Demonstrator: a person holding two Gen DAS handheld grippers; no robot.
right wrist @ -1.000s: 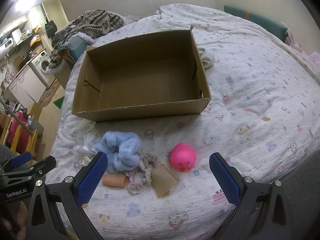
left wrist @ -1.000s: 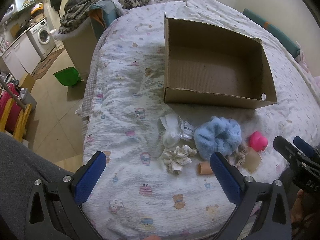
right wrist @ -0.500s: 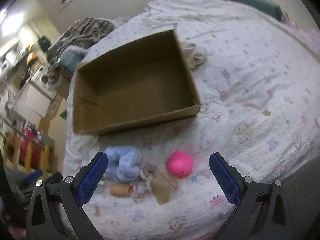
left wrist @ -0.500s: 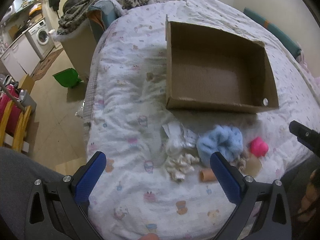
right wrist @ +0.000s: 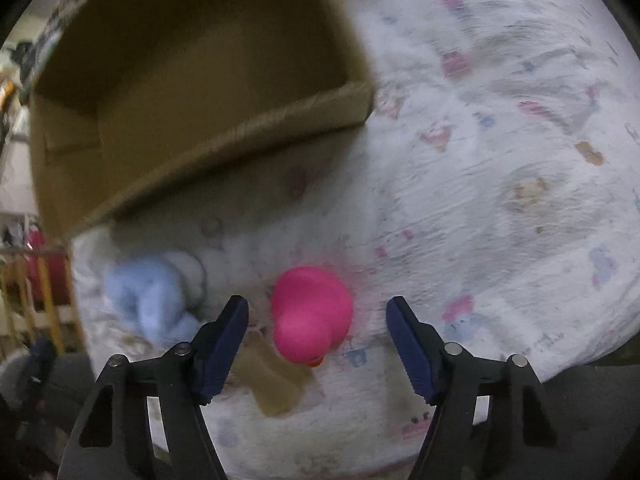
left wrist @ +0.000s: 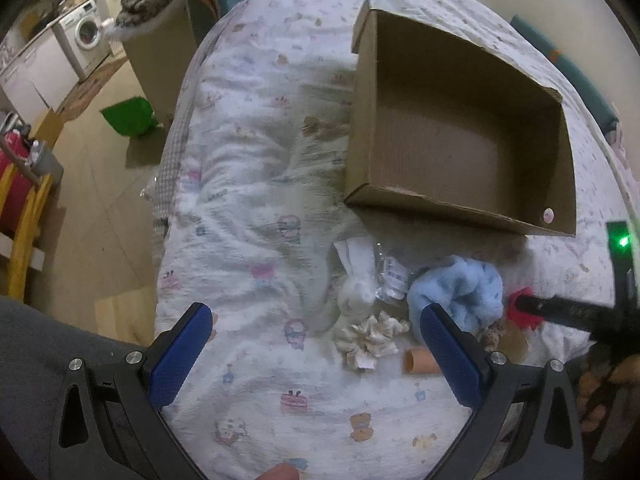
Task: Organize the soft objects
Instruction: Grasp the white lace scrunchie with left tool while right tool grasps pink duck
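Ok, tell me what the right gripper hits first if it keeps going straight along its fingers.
Most likely the pink toy: it sits between the right gripper's open fingers, untouched, on the bedsheet. Blur leaves depth uncertain.

Matt cardboard box (left wrist: 460, 128); fluffy blue scrunchie (left wrist: 460, 292); smooth pink duck (right wrist: 310, 312).

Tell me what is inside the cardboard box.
The cardboard box shows only its bare brown floor and walls in the left wrist view; nothing soft lies in it. The strip of floor behind its near wall is hidden.
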